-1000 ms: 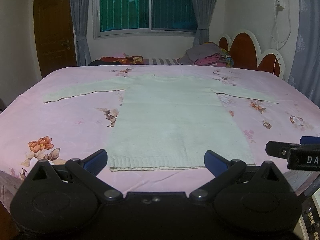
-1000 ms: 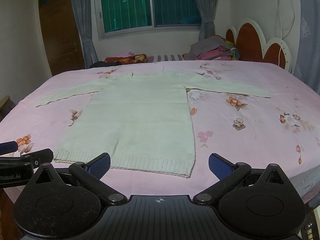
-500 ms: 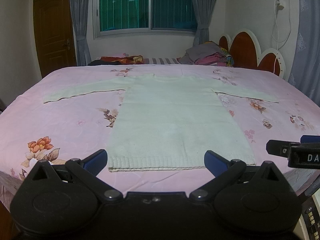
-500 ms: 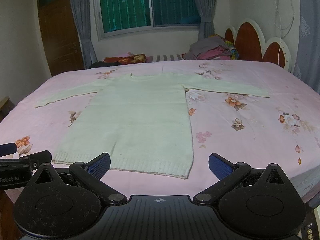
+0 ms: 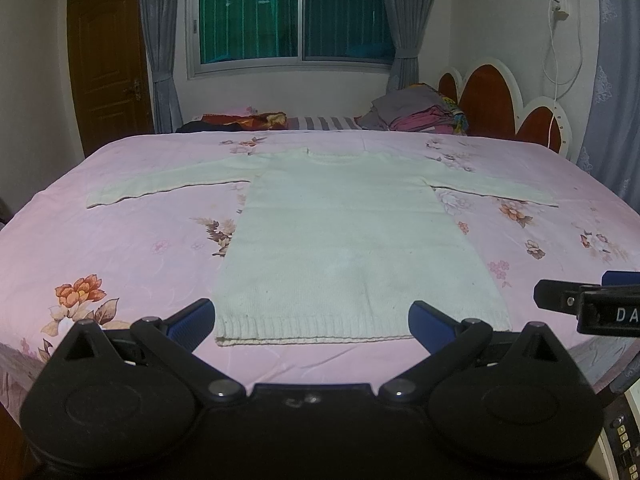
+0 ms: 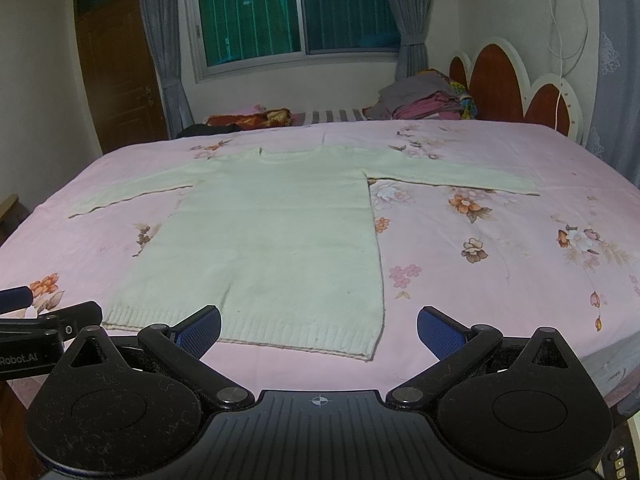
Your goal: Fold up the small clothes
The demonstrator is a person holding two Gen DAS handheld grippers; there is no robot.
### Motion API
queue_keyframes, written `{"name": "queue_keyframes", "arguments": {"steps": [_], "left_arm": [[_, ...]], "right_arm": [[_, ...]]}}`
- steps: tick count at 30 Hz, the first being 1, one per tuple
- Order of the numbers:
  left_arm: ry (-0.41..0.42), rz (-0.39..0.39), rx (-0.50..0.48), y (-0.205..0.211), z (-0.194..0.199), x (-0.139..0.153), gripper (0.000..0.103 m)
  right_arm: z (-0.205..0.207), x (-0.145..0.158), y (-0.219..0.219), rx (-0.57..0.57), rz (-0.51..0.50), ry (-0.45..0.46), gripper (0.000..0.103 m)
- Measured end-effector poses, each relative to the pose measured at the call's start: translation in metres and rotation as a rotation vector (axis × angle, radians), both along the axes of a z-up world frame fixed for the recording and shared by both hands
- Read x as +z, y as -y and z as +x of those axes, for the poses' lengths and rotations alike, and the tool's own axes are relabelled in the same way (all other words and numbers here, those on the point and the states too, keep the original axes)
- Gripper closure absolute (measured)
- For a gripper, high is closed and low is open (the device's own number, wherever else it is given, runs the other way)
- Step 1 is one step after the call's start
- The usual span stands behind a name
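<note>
Pink floral bed (image 5: 132, 248): one sweater (image 5: 352, 252) lies flat at its centre, collar toward the window (image 5: 296, 12), hem nearest both grippers, two sleeves outstretched. Left gripper (image 5: 312, 322) and right gripper (image 6: 320, 330) fingers spread, empty.

Pink flowery bed (image 5: 132, 248), clothes pile (image 5: 416, 114) by the red headboard (image 5: 486, 100), green window (image 5: 292, 10), brown door (image 5: 108, 64), grey curtains (image 5: 158, 40).

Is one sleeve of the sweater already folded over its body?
No, both sleeves of the sweater lie spread out flat on the bed.

Cream sweater (image 5: 352, 240) on pink floral bedsheet (image 5: 132, 248)
</note>
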State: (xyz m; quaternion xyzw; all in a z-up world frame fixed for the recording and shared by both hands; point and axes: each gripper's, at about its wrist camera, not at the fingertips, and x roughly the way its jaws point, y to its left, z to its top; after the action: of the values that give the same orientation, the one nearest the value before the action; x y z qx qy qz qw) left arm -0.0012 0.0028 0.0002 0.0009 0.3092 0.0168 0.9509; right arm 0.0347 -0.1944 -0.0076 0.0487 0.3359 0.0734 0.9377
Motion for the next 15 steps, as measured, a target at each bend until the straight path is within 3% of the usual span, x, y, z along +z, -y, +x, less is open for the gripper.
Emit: {"name": "queue_keyframes", "arguments": {"steps": [15], "left_arm": [[0.003, -0.004, -0.003, 0.0028, -0.0003, 0.0004, 0.0]], "right_arm": [[0.0009, 0.0005, 0.0024, 0.001, 0.001, 0.0, 0.0]]}}
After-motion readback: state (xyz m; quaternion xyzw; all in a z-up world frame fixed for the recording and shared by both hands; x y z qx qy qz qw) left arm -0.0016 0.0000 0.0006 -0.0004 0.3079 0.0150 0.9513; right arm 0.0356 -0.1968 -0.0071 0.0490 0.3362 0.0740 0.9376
